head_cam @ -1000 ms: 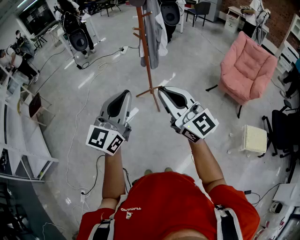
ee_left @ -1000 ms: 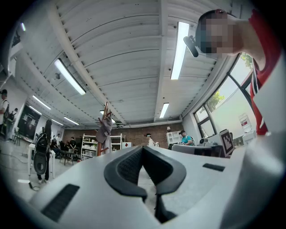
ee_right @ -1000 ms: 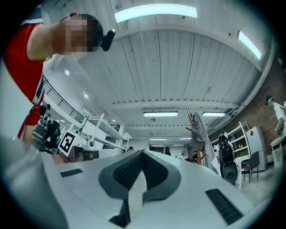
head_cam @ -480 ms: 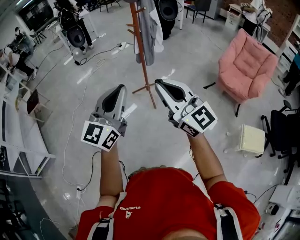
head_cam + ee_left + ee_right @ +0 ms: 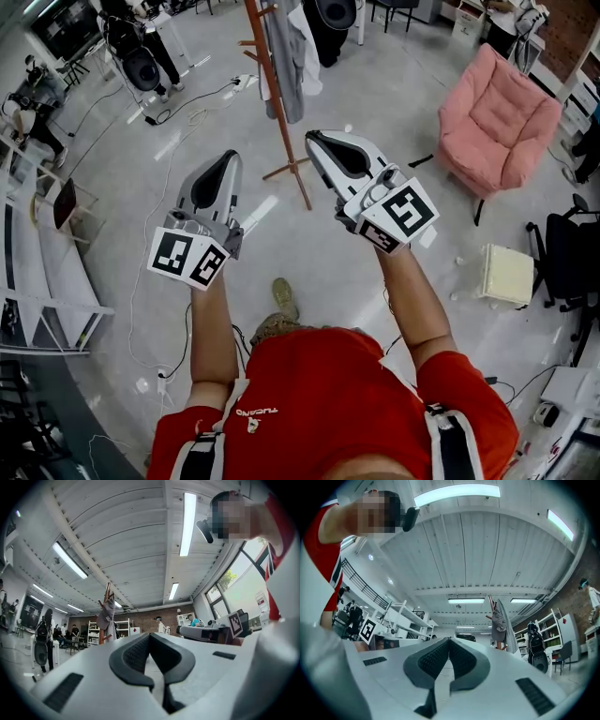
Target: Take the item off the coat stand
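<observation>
Grey cloth, the item (image 5: 281,47), hangs on the wooden stand (image 5: 282,127) at the top of the head view, left of centre. Against a second ago, the stand's foot sits nearer the grippers, its top has slid out of frame, and a shoe (image 5: 284,298) now shows at lower centre. I judge the person is walking up to it and the grab has not begun. The left gripper (image 5: 230,156) and right gripper (image 5: 311,139) point at the stand from either side of its base, still apart from it, both with jaws pressed together on nothing.

In the left gripper view, the jaws (image 5: 150,635) meet tip to tip. The stand (image 5: 107,603) appears whole at centre left, item draped from its upper pegs; the head view cuts that part off. The other gripper lies at the right.

In the right gripper view, the jaws (image 5: 449,641) are likewise closed and empty. The stand (image 5: 491,605) rises right of centre, well beyond the tips, with the item (image 5: 501,618) hanging down its right side.
</observation>
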